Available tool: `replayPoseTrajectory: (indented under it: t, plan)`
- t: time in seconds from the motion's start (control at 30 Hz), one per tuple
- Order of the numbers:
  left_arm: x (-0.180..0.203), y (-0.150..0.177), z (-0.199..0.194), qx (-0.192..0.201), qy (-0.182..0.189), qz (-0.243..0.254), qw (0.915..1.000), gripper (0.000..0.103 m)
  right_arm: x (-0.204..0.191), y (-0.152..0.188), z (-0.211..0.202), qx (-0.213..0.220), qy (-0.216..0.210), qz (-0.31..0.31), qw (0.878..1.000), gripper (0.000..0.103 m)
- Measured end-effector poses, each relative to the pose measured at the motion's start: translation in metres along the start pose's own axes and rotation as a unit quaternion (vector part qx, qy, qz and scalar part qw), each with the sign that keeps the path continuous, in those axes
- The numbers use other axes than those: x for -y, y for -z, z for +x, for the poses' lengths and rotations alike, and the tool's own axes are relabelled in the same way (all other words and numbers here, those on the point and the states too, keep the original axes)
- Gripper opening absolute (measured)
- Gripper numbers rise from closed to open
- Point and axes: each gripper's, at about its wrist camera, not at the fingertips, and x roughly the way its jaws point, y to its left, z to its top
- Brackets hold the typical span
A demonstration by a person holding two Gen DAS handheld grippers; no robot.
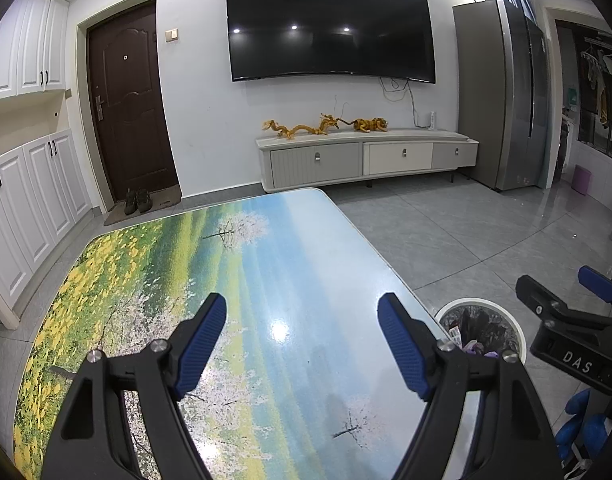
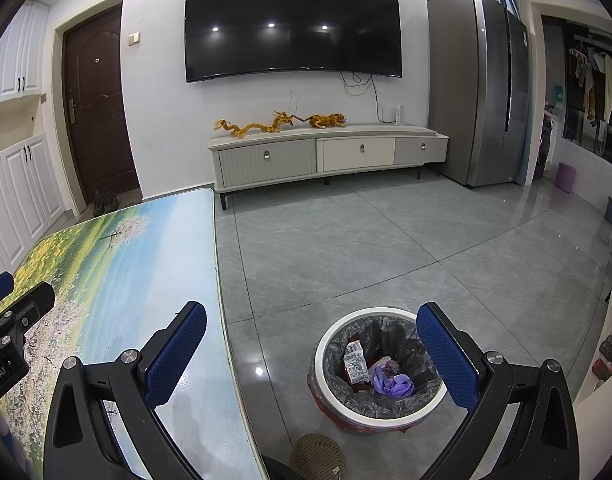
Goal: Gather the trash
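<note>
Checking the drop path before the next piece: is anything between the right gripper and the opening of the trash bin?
Nothing visible blocks it. The right gripper is open and empty, with the trash bin on the floor ahead of it, beside the table edge. The bin mouth is uncovered, with a black liner and wrappers and a purple bag inside.

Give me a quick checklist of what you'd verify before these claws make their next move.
1. Left claw open and holding nothing: ok.
2. Right claw open and holding nothing: ok.
3. Trash bin upright on the floor beside the table, liner in: ok.
4. Room left in the bin: ok, wrappers and a purple bag lie low.
5. Trash left on the table: cannot tell, none in view.
</note>
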Motion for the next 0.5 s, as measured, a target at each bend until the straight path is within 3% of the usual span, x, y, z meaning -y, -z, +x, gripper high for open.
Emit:
replayPoseTrajectory:
  t: [0.5]
  plan:
    - [-0.0026, -0.0012, -0.0034, 0.007, -0.003, -0.001, 1.0, 0.077, 0.0003, -0.0057, -0.0036, 0.006, 0.002, -0.001, 1.0, 0.103]
